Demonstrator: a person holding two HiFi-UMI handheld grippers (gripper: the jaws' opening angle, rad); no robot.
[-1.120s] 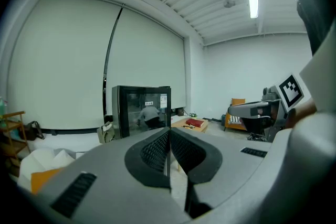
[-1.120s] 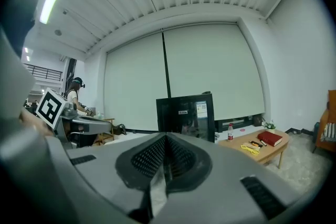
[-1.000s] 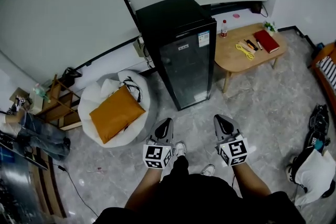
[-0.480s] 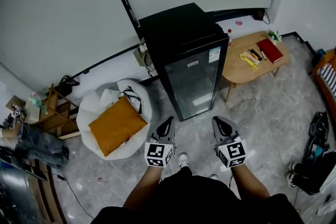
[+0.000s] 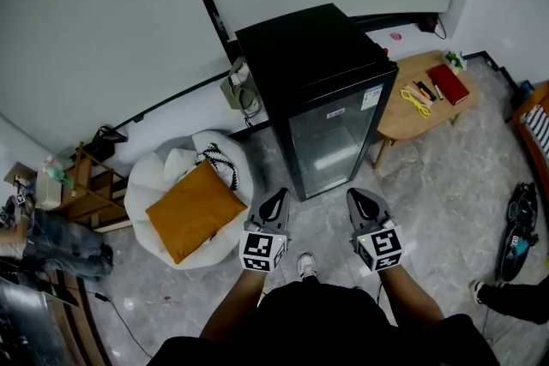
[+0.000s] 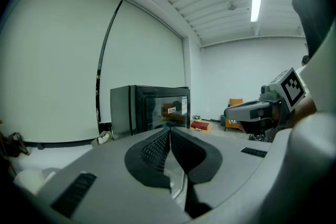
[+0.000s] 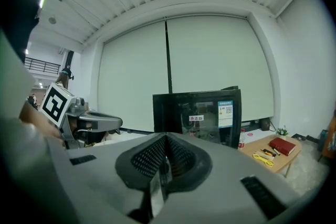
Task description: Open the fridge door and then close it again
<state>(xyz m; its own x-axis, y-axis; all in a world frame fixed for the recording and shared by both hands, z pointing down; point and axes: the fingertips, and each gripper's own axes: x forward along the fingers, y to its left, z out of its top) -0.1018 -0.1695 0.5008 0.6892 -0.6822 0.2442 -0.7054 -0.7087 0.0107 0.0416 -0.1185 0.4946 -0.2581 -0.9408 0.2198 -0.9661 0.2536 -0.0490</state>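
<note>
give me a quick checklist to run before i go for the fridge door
1. Fridge door closed, ready to open: ok, its glass front sits flush.
2. Left tool empty: ok, jaws together on nothing.
3. Right tool empty: ok, jaws together on nothing.
4. Tools touching the door: not ok, floor lies between them and it.
5. Handle or grip edge found: cannot tell, none can be made out.
6. Swing room: cannot tell, a wooden table stands close beside the fridge.
</note>
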